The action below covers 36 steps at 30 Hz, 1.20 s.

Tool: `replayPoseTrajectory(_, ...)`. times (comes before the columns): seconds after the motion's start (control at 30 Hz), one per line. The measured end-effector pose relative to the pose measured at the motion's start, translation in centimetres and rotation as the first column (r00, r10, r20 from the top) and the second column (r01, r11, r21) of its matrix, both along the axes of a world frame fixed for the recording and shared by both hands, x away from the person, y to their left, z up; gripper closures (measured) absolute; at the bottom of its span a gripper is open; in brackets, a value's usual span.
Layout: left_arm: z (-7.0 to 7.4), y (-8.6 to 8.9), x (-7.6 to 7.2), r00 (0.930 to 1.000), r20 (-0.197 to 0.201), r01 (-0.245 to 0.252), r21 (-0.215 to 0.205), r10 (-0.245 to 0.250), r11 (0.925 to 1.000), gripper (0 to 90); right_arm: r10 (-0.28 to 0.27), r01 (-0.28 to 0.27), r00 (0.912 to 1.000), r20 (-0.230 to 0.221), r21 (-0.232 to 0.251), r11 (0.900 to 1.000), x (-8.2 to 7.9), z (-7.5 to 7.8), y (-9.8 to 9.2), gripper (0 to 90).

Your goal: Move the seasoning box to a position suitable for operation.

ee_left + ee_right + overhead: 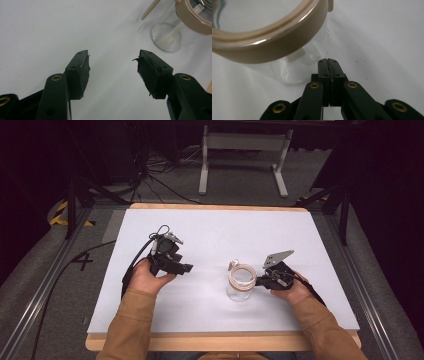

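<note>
Right gripper (261, 281) has its two black jaws pressed flat together with nothing between them, as the right gripper view (329, 65) shows plainly; their tips sit just beside the glass jar (240, 285), at its three o'clock side in the high view. Whether the tips touch the glass I cannot tell. One jar stands upright on the white table (215, 230), a little toward four o'clock of the table's middle. It is clear glass with one tan band (243, 275) around its mouth and a small tab (233, 265) at the band's eleven o'clock.

Left gripper (186, 268) lies well apart from the jar, at its nine o'clock, with jaws standing wide and bare table between the pads (83, 72). Two grippers in all, one in each hand. The left hand (145, 277) grasps its tool from below and behind, jaws aimed toward three o'clock; the right hand (292, 290) holds its tool with jaws aimed toward nine o'clock, its grey three-cornered plate (277, 258) raised above. Both forearms wear tan sleeves (127, 325).

Seen from the left gripper view, the jar (170, 35) sits at one o'clock, its round base and a pale strip inside visible through the glass. The right gripper view shows the band (274, 47) up close, broad and smooth, with a thin bright edge beneath its rim.
</note>
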<state>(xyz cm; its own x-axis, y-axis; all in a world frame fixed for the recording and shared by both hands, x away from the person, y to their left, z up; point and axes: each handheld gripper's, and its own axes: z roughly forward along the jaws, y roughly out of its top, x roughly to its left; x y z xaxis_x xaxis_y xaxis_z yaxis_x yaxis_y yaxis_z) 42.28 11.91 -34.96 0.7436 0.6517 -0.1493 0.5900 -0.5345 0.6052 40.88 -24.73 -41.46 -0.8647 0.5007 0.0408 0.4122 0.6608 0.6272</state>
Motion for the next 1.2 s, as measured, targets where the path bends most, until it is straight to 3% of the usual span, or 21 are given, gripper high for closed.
replayPoseTrajectory(0.43, 0.1, -0.7, 0.5, 0.9998, -0.002, 0.02, -0.002, -0.02, 0.9998, 43.3, 0.053, -0.055, 0.9981, -0.033, -0.059, 0.997, -1.3, -0.2, 1.0, 89.6)
replayPoseTrajectory(1.03, 0.0, -0.6, 0.7, 0.9998, -0.008, 0.017, -0.01, -0.017, 0.9998, 43.3, 0.103, -0.106, 0.9934, -0.051, -0.072, 0.992, -1.9, -0.4, 2.1, 89.6)
replayPoseTrajectory(1.2, 0.0, -0.7, 0.7, 0.9998, -0.01, 0.02, -0.008, -0.02, 0.9998, 43.3, 0.099, -0.1, 0.9947, -0.03, -0.059, 0.993, -1.9, 0.1, 1.8, 89.4)
